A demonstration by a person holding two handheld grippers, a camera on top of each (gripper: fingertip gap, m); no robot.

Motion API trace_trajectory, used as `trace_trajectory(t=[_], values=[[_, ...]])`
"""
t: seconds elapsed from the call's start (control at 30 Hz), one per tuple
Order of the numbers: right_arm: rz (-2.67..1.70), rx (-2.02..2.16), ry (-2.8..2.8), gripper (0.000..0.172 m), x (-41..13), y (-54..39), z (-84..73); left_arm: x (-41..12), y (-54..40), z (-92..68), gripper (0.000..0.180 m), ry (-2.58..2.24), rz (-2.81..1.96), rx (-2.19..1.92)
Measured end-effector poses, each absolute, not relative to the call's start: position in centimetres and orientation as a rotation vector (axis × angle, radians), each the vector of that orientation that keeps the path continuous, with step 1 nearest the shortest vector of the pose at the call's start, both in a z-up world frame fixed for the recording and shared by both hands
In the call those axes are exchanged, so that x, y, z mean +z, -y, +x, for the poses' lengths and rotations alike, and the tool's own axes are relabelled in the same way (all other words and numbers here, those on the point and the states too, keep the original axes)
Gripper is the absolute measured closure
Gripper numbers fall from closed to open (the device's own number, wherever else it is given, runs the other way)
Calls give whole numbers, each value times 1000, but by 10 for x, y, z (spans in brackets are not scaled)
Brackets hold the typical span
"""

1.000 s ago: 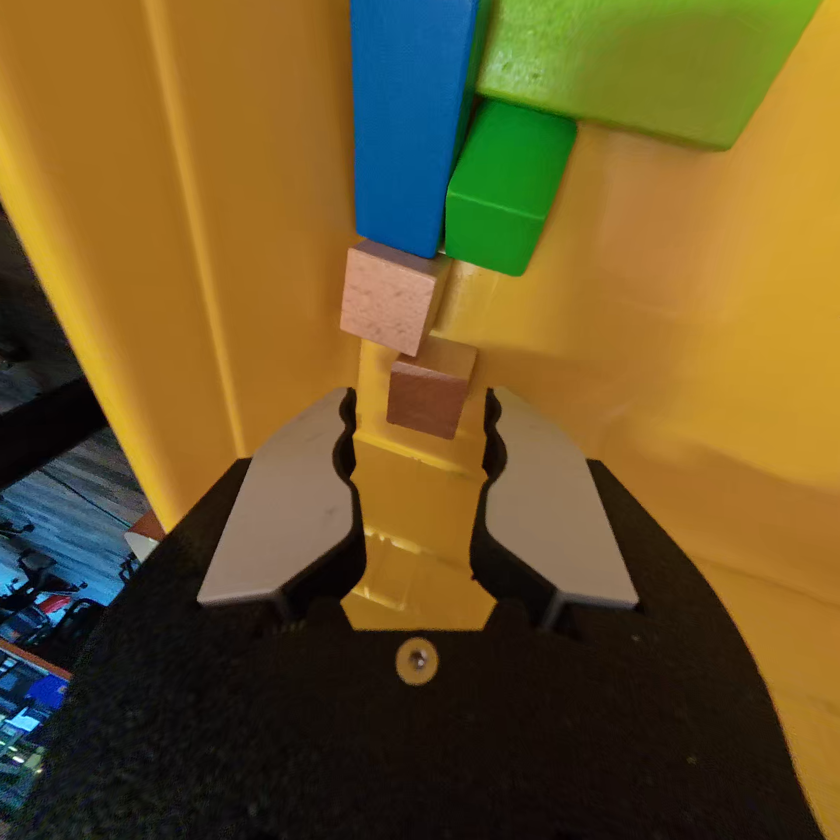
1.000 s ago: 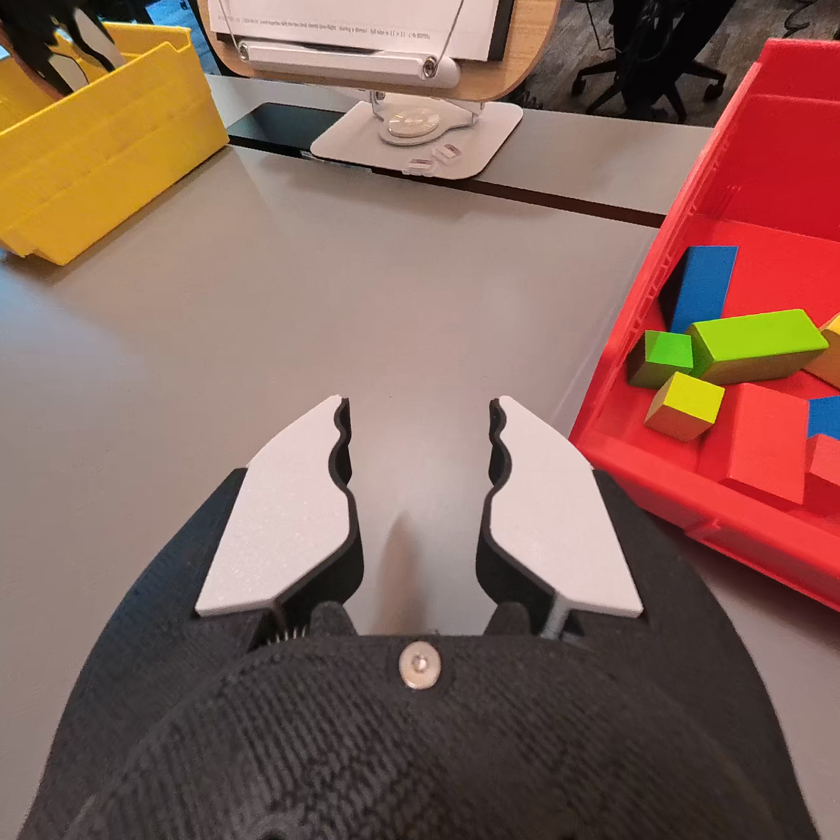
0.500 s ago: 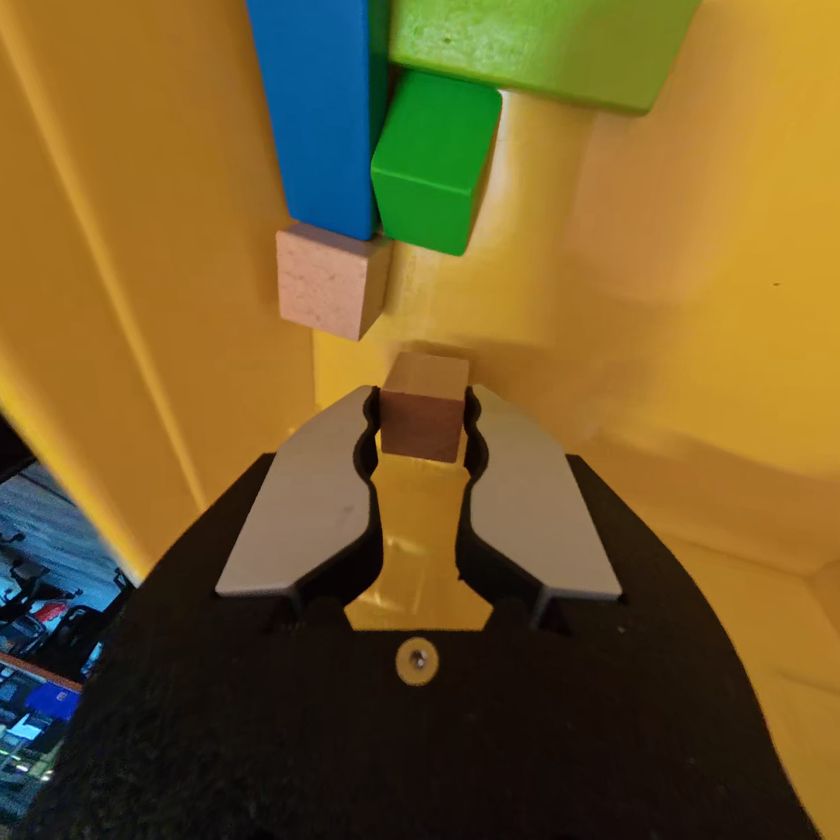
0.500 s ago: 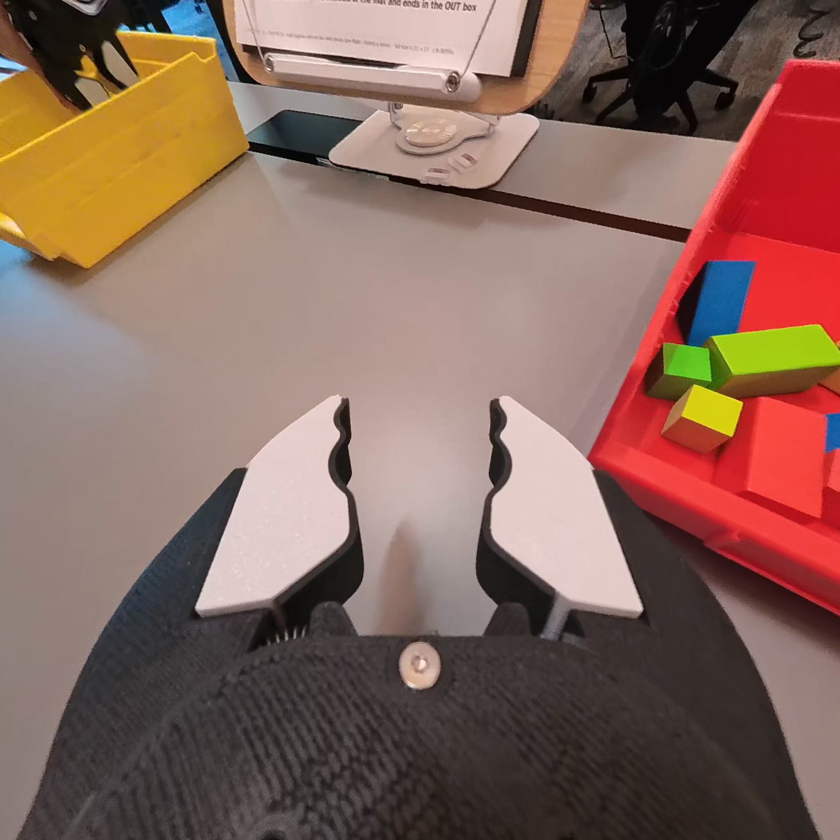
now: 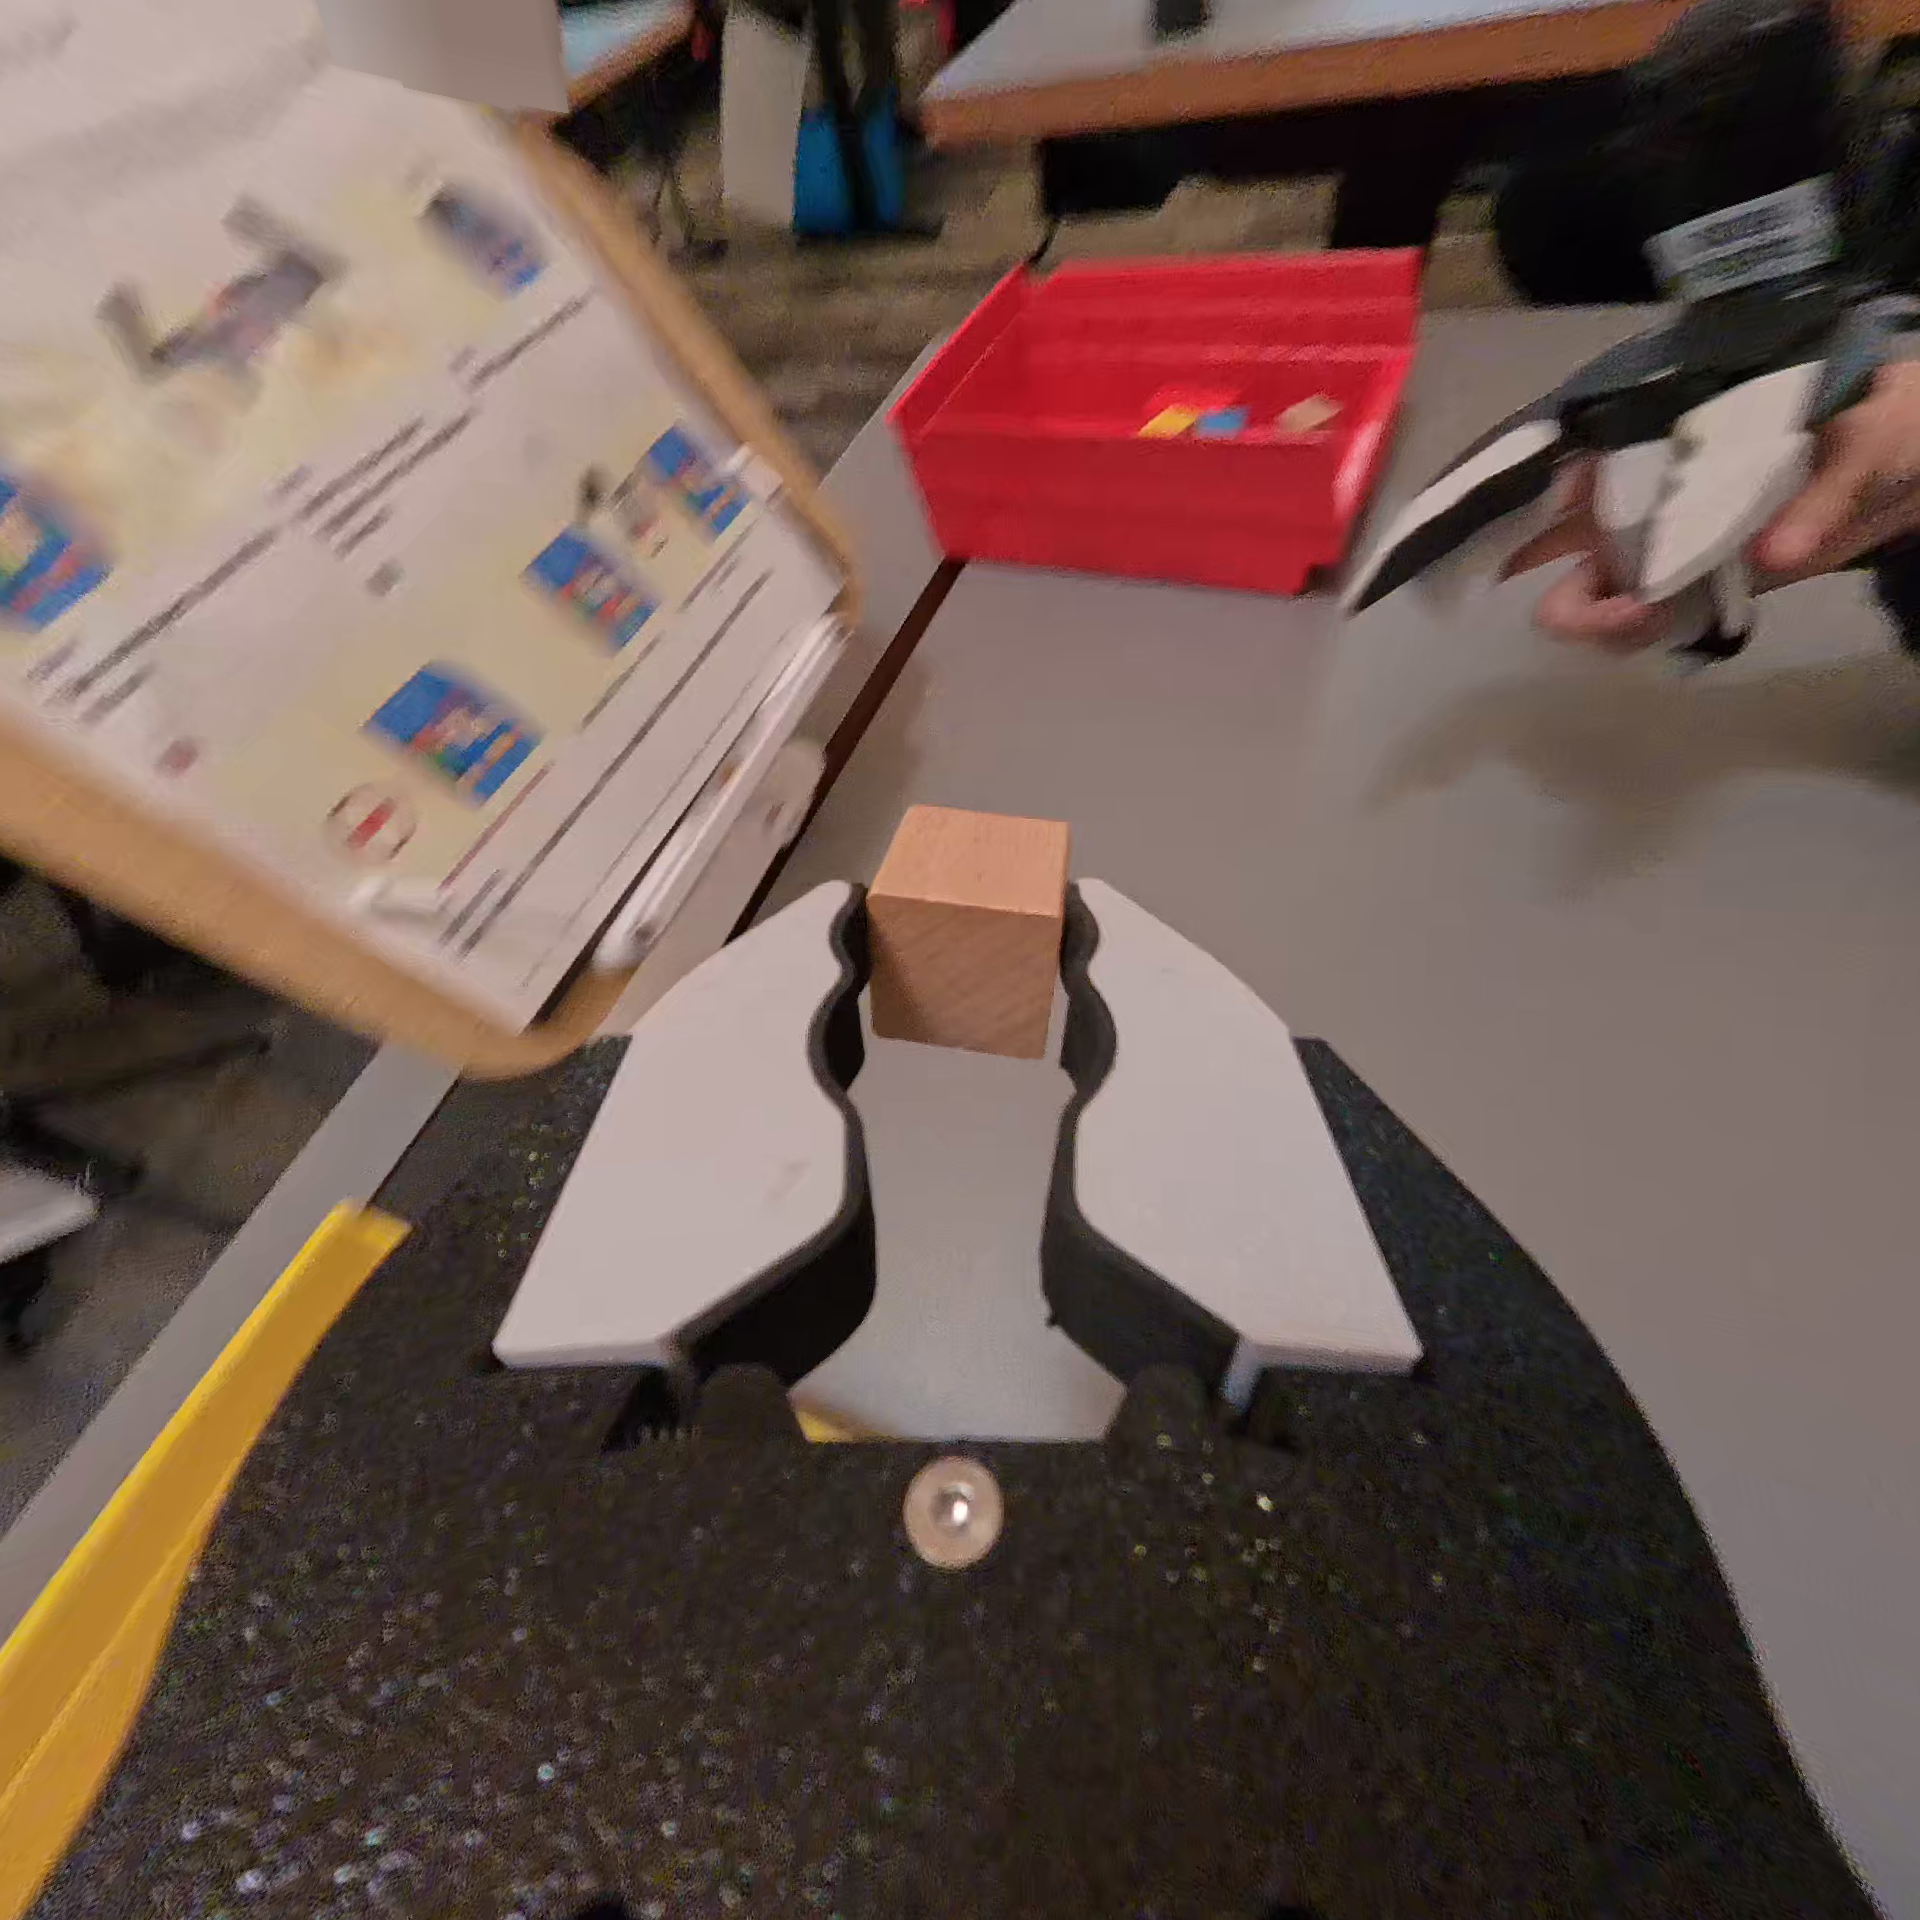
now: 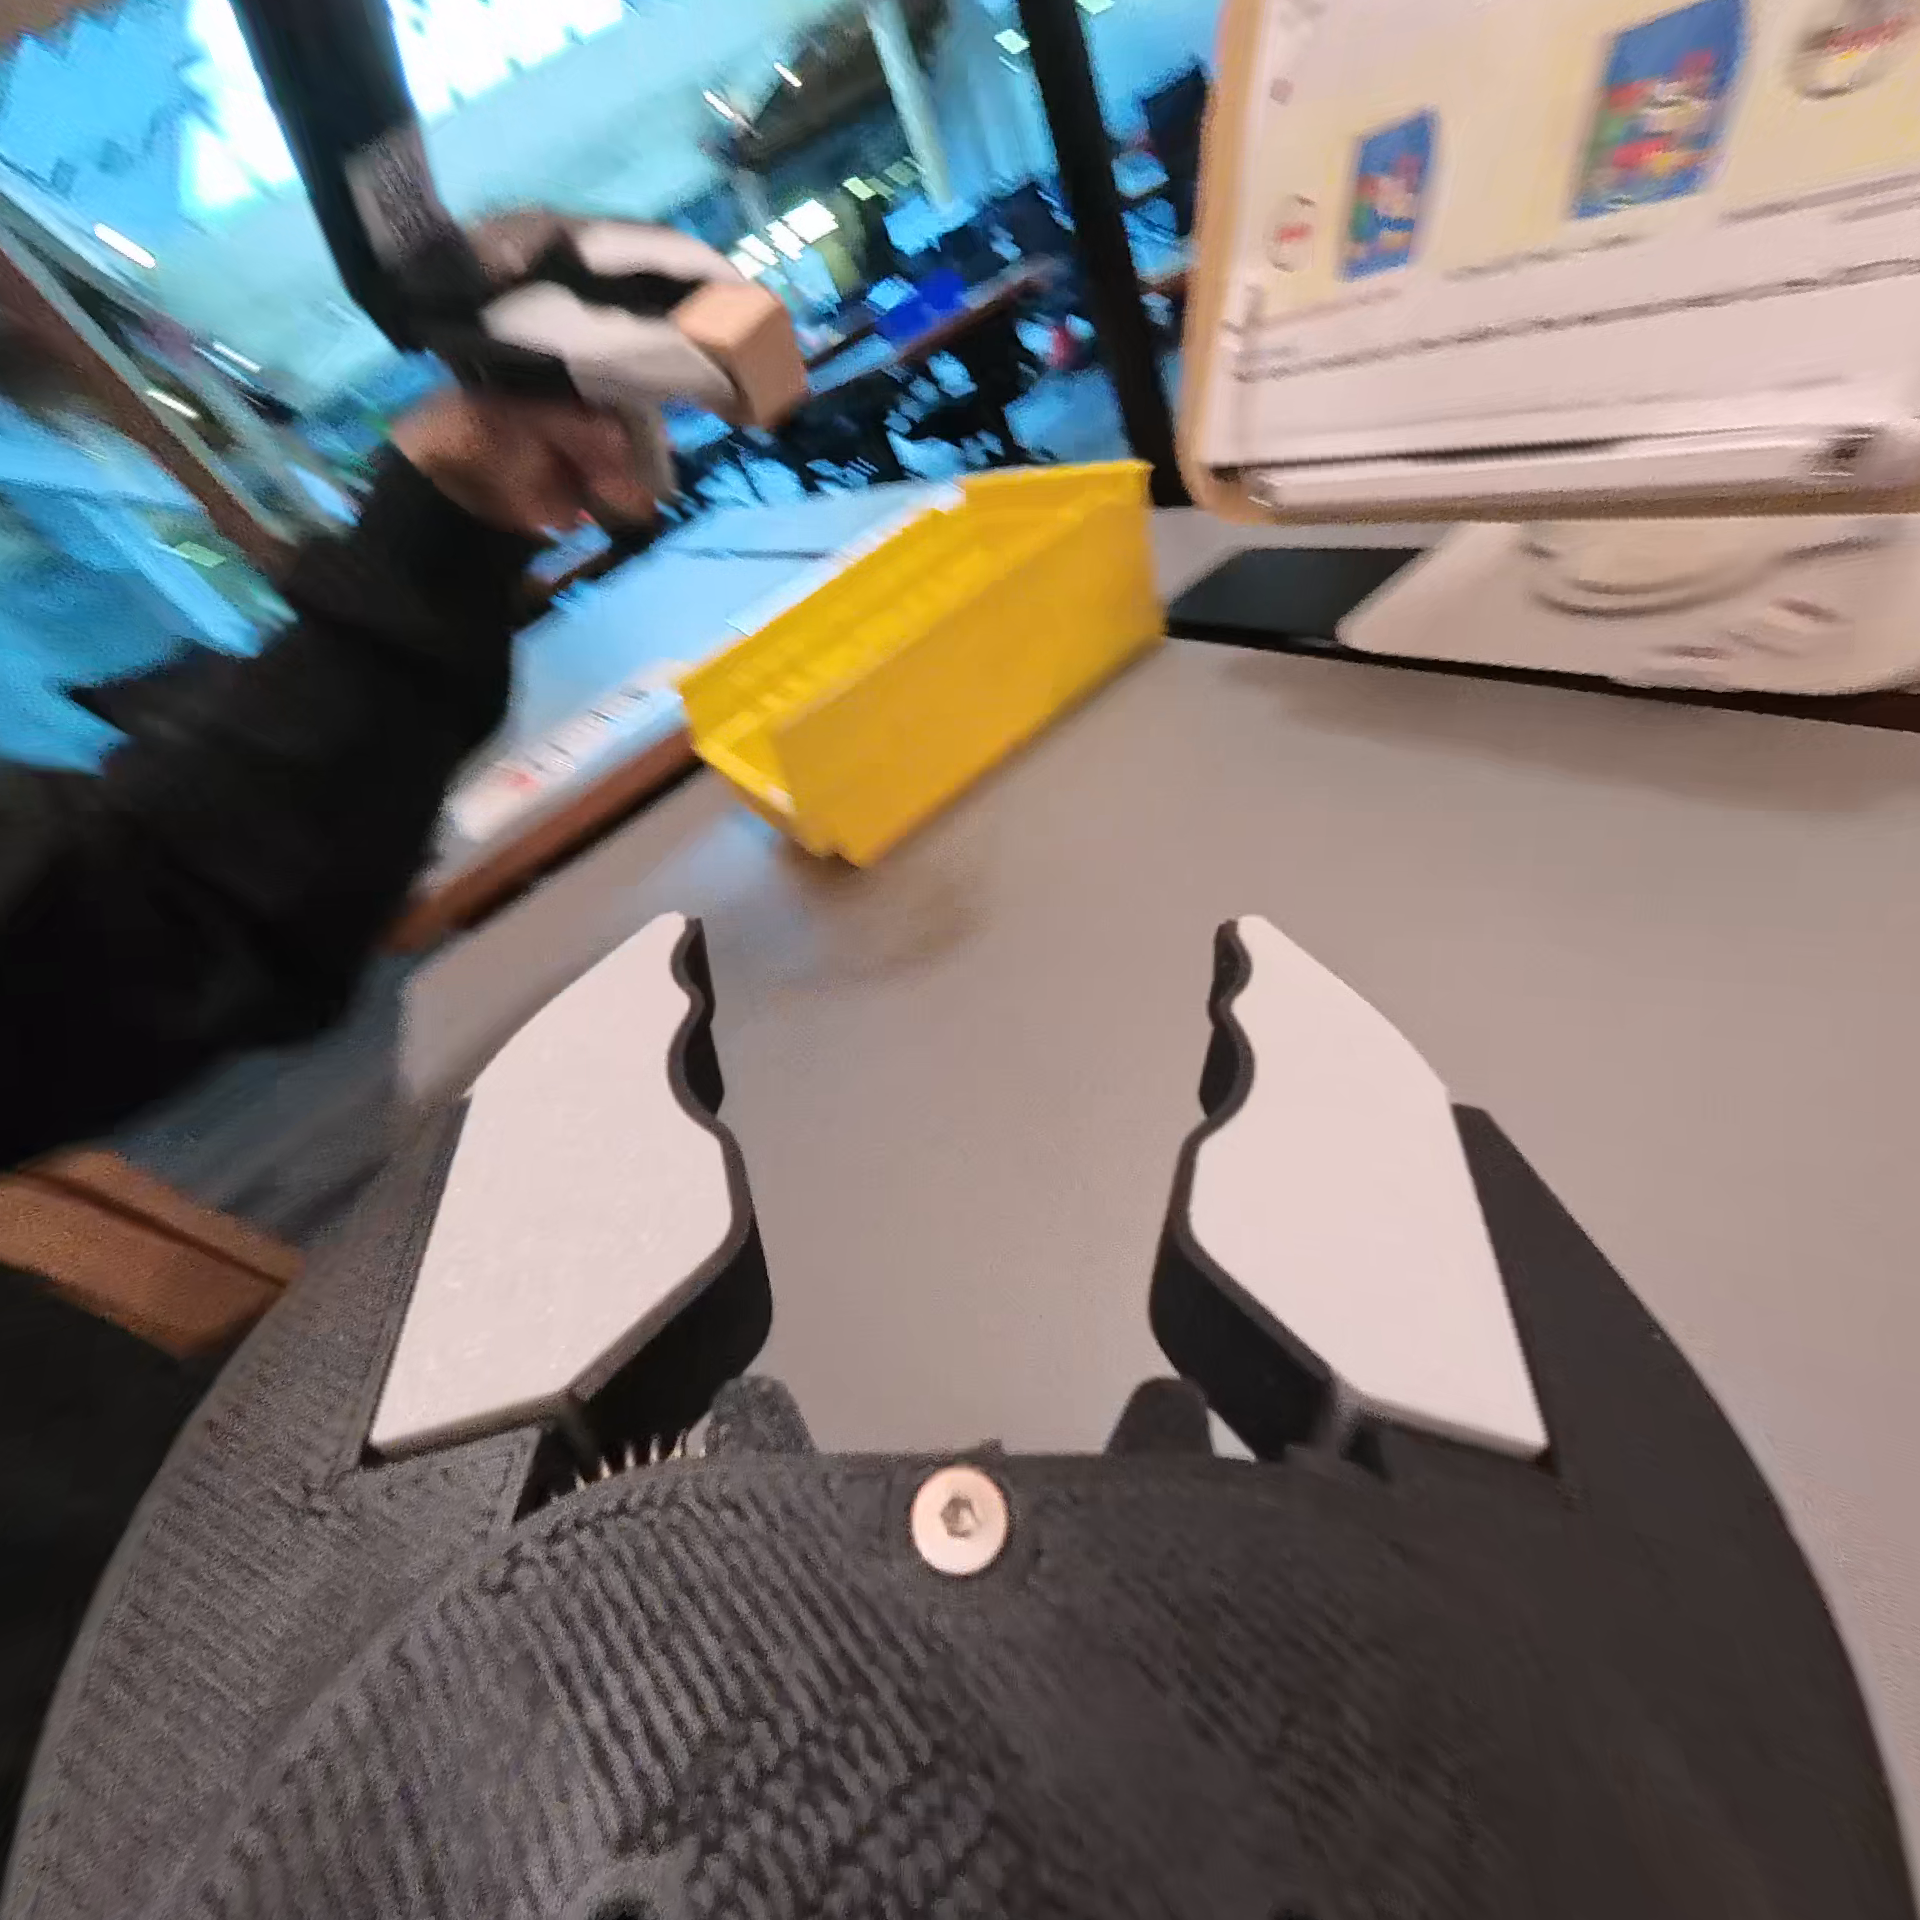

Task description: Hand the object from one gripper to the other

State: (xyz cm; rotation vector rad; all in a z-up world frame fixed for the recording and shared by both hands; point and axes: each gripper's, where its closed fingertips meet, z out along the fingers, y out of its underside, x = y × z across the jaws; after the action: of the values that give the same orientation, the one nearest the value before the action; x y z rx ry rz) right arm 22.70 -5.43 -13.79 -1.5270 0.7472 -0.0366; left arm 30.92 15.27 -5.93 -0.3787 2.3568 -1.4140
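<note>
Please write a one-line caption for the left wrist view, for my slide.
Left tongs grip a plain wooden cube above the grey table, with the open right tongs waiting beside the red bin.

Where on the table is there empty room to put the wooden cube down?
The grey table is bare in the wide middle stretch between the yellow bin and the red bin, right ahead of the left gripper holding the cube. It is crowded at the back by the clipboard stand, and inside the red bin with blocks.
</note>
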Motion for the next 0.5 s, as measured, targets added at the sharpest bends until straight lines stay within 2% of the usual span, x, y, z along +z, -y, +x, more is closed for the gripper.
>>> trace_trajectory(t=[0.23,0.5], values=[[-1248,441,-565,80,-95,1,184,-61,-28,206,146,-2049,228,-1557],[-1194,648,-566,105,-98,-1,160,-95,30,167,146,-2095,525,-1427]])
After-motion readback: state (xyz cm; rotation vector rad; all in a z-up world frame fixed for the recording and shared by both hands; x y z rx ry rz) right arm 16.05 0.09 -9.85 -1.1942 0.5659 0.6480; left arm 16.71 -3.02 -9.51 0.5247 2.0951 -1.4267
